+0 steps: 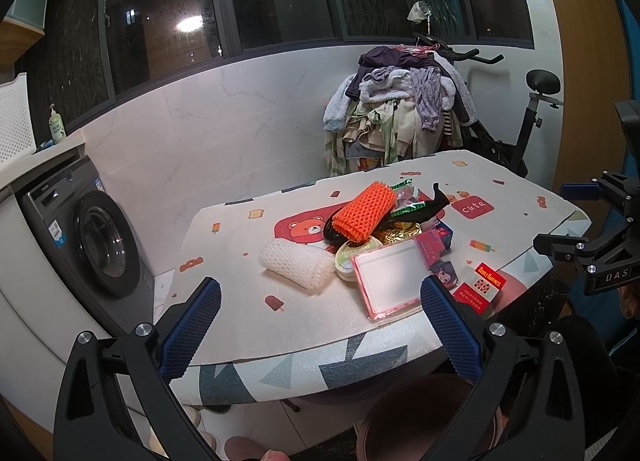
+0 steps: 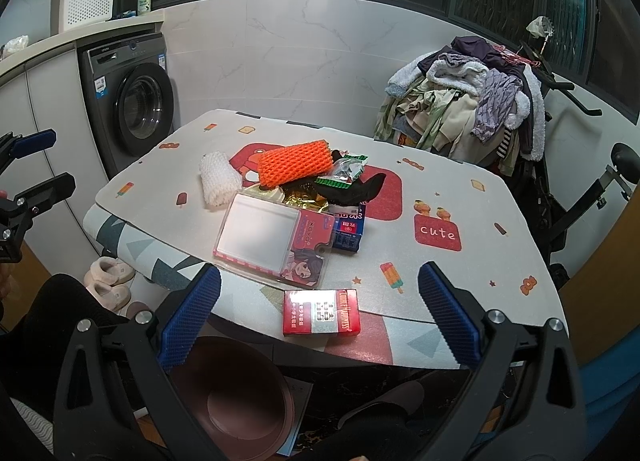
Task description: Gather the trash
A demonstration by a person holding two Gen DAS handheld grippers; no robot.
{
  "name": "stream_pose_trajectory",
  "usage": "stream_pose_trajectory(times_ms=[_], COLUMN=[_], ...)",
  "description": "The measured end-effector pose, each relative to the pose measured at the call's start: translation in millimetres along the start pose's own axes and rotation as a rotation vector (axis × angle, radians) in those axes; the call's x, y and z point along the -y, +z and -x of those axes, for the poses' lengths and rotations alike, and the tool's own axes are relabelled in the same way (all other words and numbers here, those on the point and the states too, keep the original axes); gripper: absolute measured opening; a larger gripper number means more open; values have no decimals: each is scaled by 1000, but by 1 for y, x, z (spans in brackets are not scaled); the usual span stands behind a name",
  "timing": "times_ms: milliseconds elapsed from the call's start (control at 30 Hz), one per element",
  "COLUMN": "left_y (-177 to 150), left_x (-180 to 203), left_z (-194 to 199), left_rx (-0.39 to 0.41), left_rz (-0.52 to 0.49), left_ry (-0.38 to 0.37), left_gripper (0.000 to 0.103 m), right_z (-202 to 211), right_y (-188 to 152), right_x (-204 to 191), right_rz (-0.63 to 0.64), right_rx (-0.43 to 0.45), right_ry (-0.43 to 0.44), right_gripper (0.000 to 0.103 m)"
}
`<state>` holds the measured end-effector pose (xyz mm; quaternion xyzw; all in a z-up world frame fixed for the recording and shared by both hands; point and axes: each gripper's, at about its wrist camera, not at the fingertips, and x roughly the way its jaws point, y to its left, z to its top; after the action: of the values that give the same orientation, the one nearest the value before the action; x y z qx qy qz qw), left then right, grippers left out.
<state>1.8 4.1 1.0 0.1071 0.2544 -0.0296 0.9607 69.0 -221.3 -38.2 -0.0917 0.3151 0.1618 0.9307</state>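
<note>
A pile of trash lies on the table point(image 1: 224, 301): an orange foam net point(image 1: 363, 213), a white foam net point(image 1: 298, 264), a pink plastic card case point(image 1: 390, 281), a red cigarette pack point(image 1: 482, 287), a green wrapper point(image 1: 404, 197), a black item point(image 1: 430, 207) and a blue box point(image 1: 442, 235). My left gripper point(image 1: 320, 325) is open and empty at the table's near edge. My right gripper point(image 2: 320, 313) is open and empty, with the red cigarette pack point(image 2: 322, 312) between its fingers' line of sight. The orange net point(image 2: 294, 162), white net point(image 2: 216, 179) and card case point(image 2: 274, 239) also show there.
A brown bin point(image 2: 240, 393) stands on the floor below the table edge point(image 2: 120, 221); it also shows in the left wrist view point(image 1: 420, 417). A washing machine point(image 1: 88, 237) is at the left. A chair heaped with clothes point(image 1: 400, 117) and an exercise bike point(image 1: 532, 117) stand behind the table. Slippers point(image 2: 110, 281) lie on the floor.
</note>
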Motion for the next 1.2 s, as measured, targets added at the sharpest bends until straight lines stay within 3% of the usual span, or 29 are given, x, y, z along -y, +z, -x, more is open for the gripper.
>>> stream_pose_trajectory(times_ms=[400,567,700,900,1200], left_y=[-2,-2,-8,-21,-42], left_x=[2,6,1,-1,2], left_z=[1,-3,-13,-29,-63], left_rx=[17,19,6,21,-93], left_rz=[-7,-72,-29,-9,-1], left_ry=[-7,74,15,6,-38], left_gripper=[98,98,98,98,98], right_z=[-1,-7,-15,-47,-110], right_y=[-2,-10,-18,-42,-62], right_x=[1,10,26,52,24], right_rz=[-1,-14,-54,-166,-79], right_rx=[-6,-21,-17,-67,-179], right_ry=[7,14,3,38,68], right_gripper=[97,97,97,97,97])
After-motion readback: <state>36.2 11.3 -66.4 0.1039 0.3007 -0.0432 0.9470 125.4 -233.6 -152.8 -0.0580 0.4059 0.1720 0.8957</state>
